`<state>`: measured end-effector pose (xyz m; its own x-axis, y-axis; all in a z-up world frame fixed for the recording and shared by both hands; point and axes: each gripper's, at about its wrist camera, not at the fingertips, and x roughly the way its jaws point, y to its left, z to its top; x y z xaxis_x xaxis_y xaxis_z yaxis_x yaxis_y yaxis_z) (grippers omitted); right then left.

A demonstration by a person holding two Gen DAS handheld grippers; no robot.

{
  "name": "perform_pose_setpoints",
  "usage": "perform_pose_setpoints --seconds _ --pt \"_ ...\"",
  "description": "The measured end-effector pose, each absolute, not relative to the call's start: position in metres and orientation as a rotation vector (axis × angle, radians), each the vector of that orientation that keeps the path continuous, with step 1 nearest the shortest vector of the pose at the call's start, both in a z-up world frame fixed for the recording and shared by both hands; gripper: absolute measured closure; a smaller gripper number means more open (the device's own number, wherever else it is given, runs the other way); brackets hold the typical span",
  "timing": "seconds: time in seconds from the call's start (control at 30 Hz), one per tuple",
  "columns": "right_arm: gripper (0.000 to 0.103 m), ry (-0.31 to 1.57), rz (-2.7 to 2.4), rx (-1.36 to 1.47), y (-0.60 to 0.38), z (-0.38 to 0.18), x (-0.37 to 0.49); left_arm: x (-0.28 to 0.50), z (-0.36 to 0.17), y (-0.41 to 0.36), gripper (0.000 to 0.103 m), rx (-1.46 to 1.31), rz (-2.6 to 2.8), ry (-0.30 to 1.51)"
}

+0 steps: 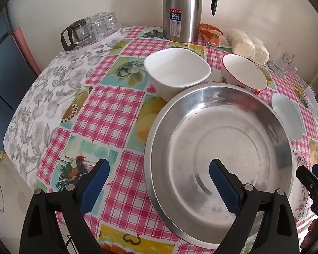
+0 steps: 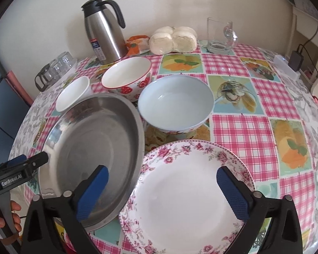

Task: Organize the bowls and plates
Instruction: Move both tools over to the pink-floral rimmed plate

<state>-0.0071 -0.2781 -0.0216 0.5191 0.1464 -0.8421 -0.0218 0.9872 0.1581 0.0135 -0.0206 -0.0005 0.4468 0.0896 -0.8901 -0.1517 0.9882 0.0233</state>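
Observation:
A steel plate (image 1: 218, 148) lies on the table near the front, also in the right wrist view (image 2: 91, 148). My left gripper (image 1: 159, 186) is open, its jaws straddling the steel plate's left rim. A floral plate (image 2: 188, 194) lies to the steel plate's right, its left rim tucked under the steel rim. My right gripper (image 2: 163, 192) is open, one jaw above each plate. Behind stand a white squarish bowl (image 1: 177, 72), a strawberry bowl (image 2: 127, 78) and a pale blue bowl (image 2: 176, 103).
A steel thermos jug (image 1: 182, 10) stands at the back, with a bag of buns (image 2: 172, 39) and a glass mug (image 2: 219, 36). A tray of glasses and a glass pot (image 1: 89, 29) sits back left. A charger and cable (image 2: 296, 60) lie at the right edge.

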Motion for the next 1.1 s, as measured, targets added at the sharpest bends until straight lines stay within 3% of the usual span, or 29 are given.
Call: perform_pose_setpoints --seconds 0.4,0.87,1.1 --pt "0.000 0.959 0.088 0.125 -0.285 -0.013 -0.012 0.003 0.023 -0.047 0.007 -0.062 0.040 0.943" --pt "0.000 0.806 -0.039 0.198 -0.364 0.024 -0.031 -0.031 0.075 -0.123 0.007 -0.033 -0.238 0.707" --pt "0.000 0.771 -0.101 0.272 -0.400 0.024 -0.044 -0.045 0.079 -0.171 0.007 0.029 -0.389 0.736"
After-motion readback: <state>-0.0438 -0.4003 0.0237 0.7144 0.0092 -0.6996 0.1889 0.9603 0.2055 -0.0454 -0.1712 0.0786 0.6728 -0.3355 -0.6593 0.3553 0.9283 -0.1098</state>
